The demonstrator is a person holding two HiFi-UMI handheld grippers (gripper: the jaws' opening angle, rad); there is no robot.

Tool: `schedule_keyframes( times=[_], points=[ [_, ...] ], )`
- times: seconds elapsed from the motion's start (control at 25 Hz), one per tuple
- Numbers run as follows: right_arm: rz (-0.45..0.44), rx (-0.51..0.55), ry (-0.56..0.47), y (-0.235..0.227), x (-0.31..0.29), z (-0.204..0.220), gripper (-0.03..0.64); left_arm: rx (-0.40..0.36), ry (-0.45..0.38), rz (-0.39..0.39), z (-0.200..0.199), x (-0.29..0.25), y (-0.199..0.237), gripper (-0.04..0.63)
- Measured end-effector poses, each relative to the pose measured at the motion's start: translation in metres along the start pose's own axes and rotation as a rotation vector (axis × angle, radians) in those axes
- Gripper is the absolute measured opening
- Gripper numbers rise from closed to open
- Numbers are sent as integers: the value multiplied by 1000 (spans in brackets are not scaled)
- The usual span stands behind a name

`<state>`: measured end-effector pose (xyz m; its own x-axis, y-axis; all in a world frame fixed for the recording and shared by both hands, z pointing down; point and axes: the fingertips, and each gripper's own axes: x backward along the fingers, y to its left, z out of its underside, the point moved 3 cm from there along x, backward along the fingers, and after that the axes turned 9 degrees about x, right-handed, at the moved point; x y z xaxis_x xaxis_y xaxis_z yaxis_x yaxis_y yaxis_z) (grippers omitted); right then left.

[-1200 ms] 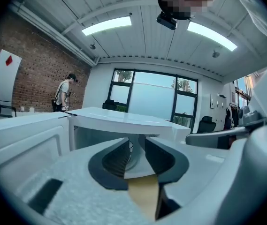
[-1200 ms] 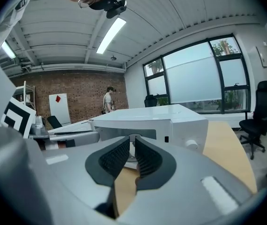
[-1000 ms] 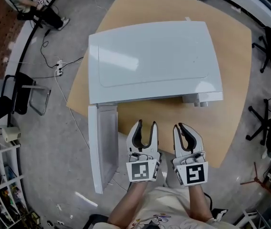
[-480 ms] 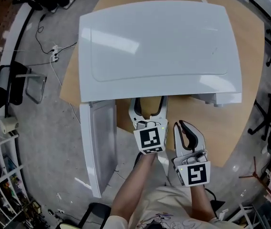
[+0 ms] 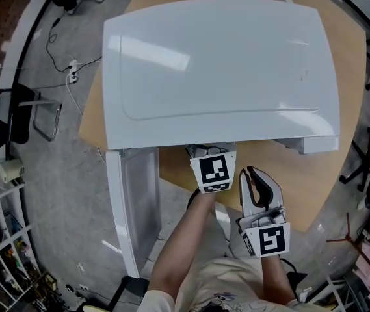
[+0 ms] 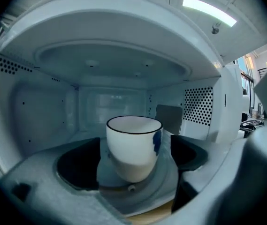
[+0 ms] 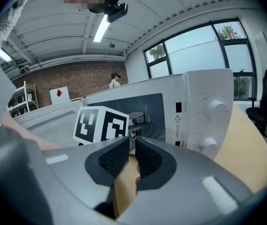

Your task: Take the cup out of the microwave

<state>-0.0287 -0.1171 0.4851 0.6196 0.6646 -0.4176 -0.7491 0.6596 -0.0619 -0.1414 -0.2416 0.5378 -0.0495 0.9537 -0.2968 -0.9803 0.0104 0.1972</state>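
A white cup (image 6: 133,146) with a dark rim stands upright on the turntable inside the white microwave (image 5: 224,64). Its door (image 5: 132,207) hangs open at the left. My left gripper (image 6: 133,175) reaches into the cavity with its jaws opening wide. The cup stands between the dark pads (image 6: 77,168), and neither pad touches it. In the head view only that gripper's marker cube (image 5: 213,172) shows, since the fingers are hidden under the microwave's top. My right gripper (image 5: 257,186) stays outside in front of the oven. It is shut, with nothing between its fingers (image 7: 134,156).
The microwave sits on a round wooden table (image 5: 308,181), with its control panel and two knobs (image 7: 216,109) at the right. The open door juts past the table edge. Chairs (image 5: 25,112), cables and shelves stand on the floor around. A person (image 7: 115,81) stands far off.
My left gripper has gone forward from beside the right one into the microwave's opening, and its jaws have spread. The right gripper has stayed in front of the table edge.
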Motion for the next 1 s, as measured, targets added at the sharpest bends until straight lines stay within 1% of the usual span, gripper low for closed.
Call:
schedule_keyframes(
  times=[0.08, 0.16, 0.32, 0.36, 0.44, 0.52, 0.64, 0.76, 1.0],
  points=[
    [-3, -3, 5, 1, -2, 1, 49, -24, 7, -1, 1, -8, 0, 463],
    [-7, -5, 7, 3, -4, 1, 49, -42, 8, -19, 0, -12, 1, 463],
    [-13, -6, 17, 4, -6, 4, 49, -52, -1, -41, 0, -12, 1, 459],
    [-14, -7, 18, 5, -6, 4, 49, -51, -4, -45, -1, -12, 2, 445],
    [-15, -8, 20, 5, -7, 5, 49, -58, -16, -44, -5, -13, 3, 418],
    [-14, -13, 24, 4, -7, 7, 49, -66, -23, -37, -8, -15, 2, 416],
    [-8, -17, 28, 1, -5, 9, 49, -84, -12, -40, -4, -20, 3, 416],
    [-2, -15, 27, 1, -3, 7, 49, -108, -9, -48, -5, -22, 5, 391],
    [10, -18, 27, -1, -1, 8, 49, -102, 2, -32, -3, -20, 3, 390]
  ],
)
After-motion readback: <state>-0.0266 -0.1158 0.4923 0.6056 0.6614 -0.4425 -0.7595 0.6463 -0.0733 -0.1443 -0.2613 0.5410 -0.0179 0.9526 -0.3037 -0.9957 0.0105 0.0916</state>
